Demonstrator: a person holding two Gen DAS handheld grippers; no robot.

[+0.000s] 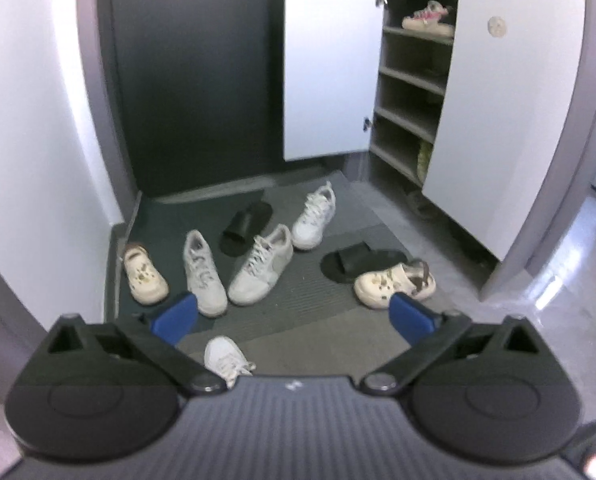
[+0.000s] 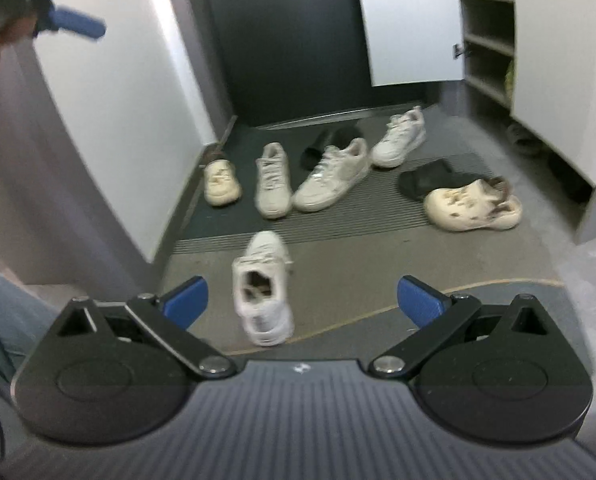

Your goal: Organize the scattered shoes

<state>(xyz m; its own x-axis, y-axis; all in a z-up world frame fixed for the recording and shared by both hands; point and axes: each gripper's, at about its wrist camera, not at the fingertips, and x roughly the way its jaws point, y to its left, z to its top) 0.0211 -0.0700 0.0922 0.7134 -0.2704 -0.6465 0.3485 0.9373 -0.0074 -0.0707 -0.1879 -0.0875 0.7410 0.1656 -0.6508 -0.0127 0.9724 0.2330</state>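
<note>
Shoes lie loose on the mat: nearest sneaker (image 2: 264, 288) sits just ahead of your right gripper (image 2: 302, 300), both it and left gripper (image 1: 294, 318) wide and empty, so you're between picks; grab it next, then shelve it in the open cabinet (image 1: 414, 80).

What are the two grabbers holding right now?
Nothing. The left gripper and right gripper are both open and empty; the white sneaker lies on the floor.
</note>
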